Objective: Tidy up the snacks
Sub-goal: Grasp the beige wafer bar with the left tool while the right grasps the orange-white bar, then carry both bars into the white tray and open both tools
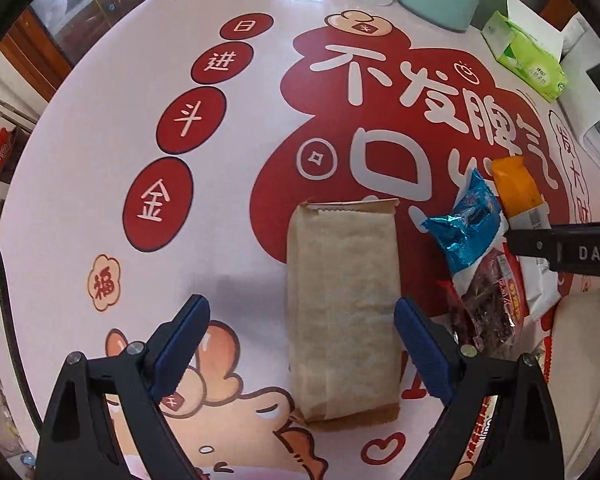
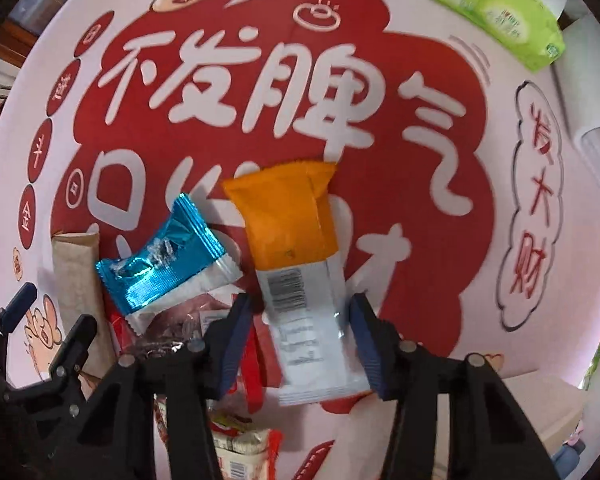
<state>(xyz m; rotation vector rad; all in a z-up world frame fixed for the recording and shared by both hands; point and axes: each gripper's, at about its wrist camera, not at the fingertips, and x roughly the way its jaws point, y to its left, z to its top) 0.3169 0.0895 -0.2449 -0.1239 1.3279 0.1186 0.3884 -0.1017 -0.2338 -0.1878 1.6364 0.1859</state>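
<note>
The left gripper (image 1: 302, 346) points down at the table with its blue pads wide apart; the tan paper packet (image 1: 342, 312) lies flat between them, nearer the right pad (image 1: 422, 354), with a clear gap to the left pad.

The right gripper (image 2: 300, 344) also points down, its jaws partly apart around the white end of the orange-and-white snack bar (image 2: 300, 276); whether the pads press on the wrapper cannot be told.

Just left of that bar lies a blue foil snack (image 2: 164, 256), overlapping a red-edged clear packet (image 2: 180, 328). A green tissue pack (image 2: 500, 8) sits well apart at the far edge of the red-and-white printed tablecloth (image 2: 440, 160).
</note>
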